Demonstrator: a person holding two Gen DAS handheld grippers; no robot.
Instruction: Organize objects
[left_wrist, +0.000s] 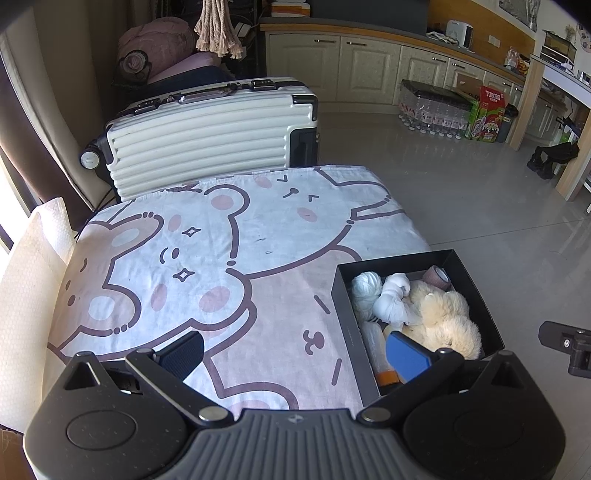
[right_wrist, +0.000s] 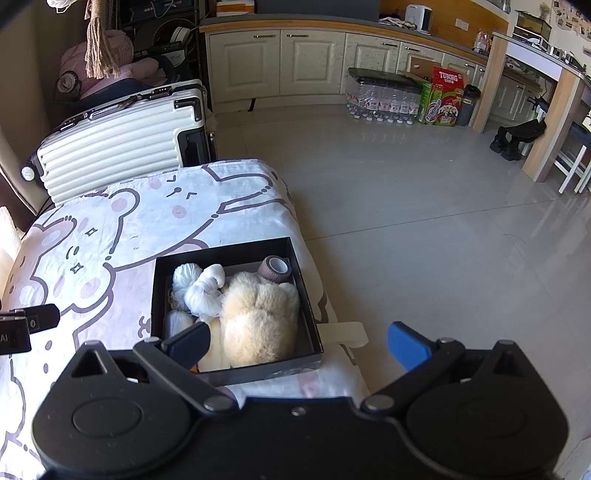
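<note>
A black open box (left_wrist: 464, 271) (right_wrist: 236, 248) sits at the right edge of the table with the bear-print cloth (left_wrist: 229, 258) (right_wrist: 110, 229). It holds a cream plush toy (left_wrist: 447, 317) (right_wrist: 258, 314), a white yarn ball (left_wrist: 365, 286) (right_wrist: 183, 275), a knotted white cloth (left_wrist: 393, 301) (right_wrist: 207, 295), a brown tape roll (left_wrist: 437, 277) (right_wrist: 275, 267) and an orange-capped tube (left_wrist: 384, 363). My left gripper (left_wrist: 295, 354) is open and empty above the cloth, left of the box. My right gripper (right_wrist: 299, 345) is open and empty above the box's near right corner.
A white ribbed suitcase (left_wrist: 207, 136) (right_wrist: 114, 144) stands behind the table. A paper towel roll (left_wrist: 33, 288) is at the table's left. Water bottles (right_wrist: 384, 99) and a red and green carton (right_wrist: 443, 98) stand by the cabinets across the tiled floor (right_wrist: 424, 221).
</note>
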